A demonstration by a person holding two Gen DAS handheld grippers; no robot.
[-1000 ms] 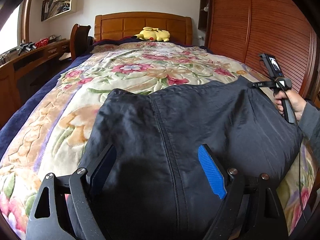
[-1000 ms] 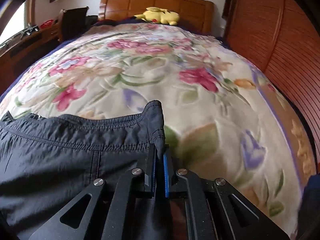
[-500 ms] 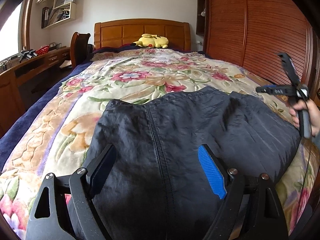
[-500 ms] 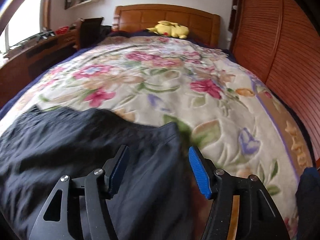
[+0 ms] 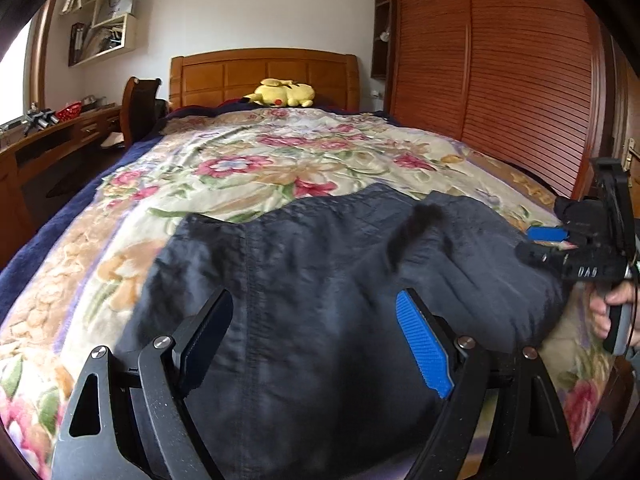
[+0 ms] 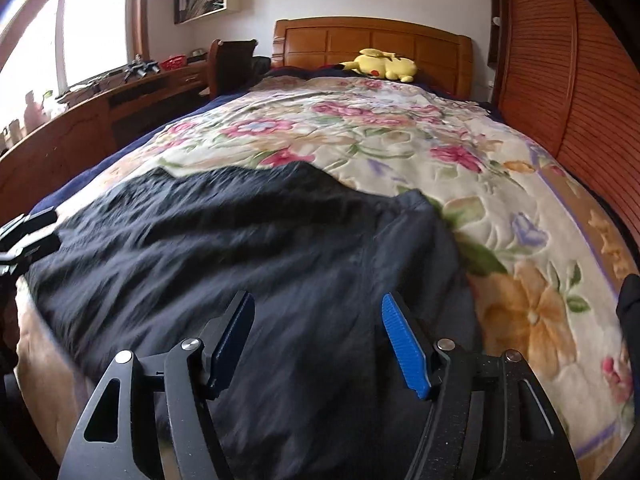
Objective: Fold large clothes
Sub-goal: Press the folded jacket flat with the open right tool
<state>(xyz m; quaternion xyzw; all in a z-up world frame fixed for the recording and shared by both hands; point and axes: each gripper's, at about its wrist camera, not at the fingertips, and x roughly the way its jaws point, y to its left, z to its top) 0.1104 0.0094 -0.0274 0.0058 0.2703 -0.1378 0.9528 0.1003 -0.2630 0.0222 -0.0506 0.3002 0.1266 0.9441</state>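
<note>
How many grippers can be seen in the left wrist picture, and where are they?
2. The left gripper is at the bottom, open over the dark garment. The right gripper is at the right edge, held in a hand. None seems hidden.

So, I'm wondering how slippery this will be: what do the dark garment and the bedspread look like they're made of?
Garment: probably thin woven nylon or similar, matte with fine crinkles and stitched seams. Bedspread: looks like soft quilted fabric with a printed floral pattern and puffy stitched relief.
</note>
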